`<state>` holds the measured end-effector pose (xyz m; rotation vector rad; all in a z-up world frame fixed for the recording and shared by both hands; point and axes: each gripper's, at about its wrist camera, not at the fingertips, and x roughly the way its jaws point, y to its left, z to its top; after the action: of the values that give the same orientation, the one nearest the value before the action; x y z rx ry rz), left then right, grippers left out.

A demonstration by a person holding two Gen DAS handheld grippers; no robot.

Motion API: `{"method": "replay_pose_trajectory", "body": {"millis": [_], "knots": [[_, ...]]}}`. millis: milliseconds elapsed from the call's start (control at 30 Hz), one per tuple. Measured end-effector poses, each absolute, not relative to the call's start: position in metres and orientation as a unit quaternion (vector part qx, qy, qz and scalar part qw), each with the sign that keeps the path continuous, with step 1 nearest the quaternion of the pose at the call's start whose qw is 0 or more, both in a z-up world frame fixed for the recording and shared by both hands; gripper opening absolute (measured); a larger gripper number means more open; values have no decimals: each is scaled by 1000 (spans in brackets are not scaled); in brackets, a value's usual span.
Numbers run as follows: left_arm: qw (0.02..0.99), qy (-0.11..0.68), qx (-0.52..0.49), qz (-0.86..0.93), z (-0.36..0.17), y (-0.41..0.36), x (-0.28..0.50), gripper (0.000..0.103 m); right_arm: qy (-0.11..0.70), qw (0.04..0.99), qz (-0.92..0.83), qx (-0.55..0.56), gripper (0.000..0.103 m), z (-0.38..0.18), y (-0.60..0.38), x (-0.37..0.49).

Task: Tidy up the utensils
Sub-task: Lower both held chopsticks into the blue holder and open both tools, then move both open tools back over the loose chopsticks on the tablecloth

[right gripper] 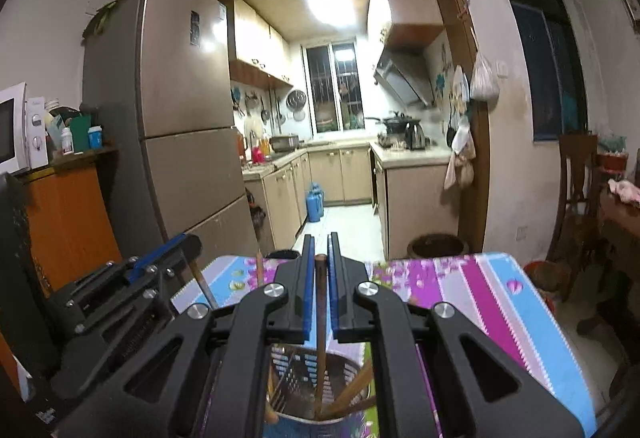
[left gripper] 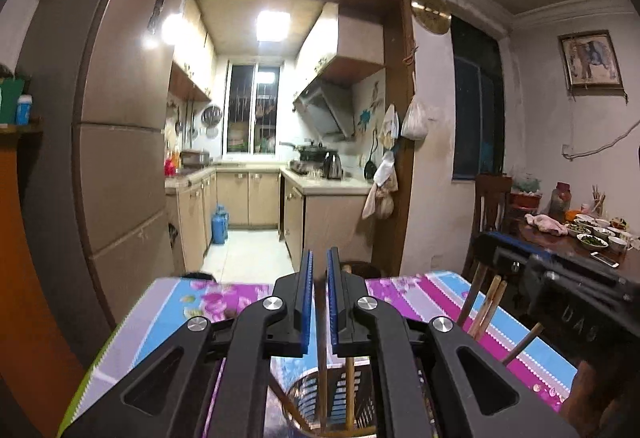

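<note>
Floral-clothed desk [right gripper: 460, 278] carries a slotted holder [right gripper: 320, 382] below both tools. Right tool [right gripper: 319, 286] clamps one chopstick [right gripper: 320, 318]; left tool [left gripper: 319, 302] grips another chopstick [left gripper: 323, 370]. Lower straight, release gently.

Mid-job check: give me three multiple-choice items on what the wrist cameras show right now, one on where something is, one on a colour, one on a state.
1. Where does the slotted utensil holder sit?
A. On the kitchen counter
B. On the floral tablecloth, below the tools
C. On top of the fridge

2. What colour are the pads of the right tool?
A. Blue
B. Red
C. Yellow

3. What is between the right tool's pads?
A. Nothing
B. A metal spoon
C. A wooden chopstick

Answers: 1 B, the holder stands on the cloth directly under both tools. 2 A, blue strips line both fingers. 3 C, a brown stick rises from the holder through the narrow gap.
</note>
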<state>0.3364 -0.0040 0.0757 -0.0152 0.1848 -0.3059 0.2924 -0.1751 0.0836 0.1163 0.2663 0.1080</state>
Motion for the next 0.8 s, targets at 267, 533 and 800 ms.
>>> {"method": "replay_pose_trajectory", "body": {"millis": [267,533,800], "knots": [[988,33,-66,-132,119,37,294,8,82,993,40,73,6,123,-199,251],[995,-12,-35,-95,153,71,193,29,39,998,24,51,20,155,-256,136],[984,82,67,-143,52,53,61,36,103,994,-28,-2,53,80,-292,2]]}}
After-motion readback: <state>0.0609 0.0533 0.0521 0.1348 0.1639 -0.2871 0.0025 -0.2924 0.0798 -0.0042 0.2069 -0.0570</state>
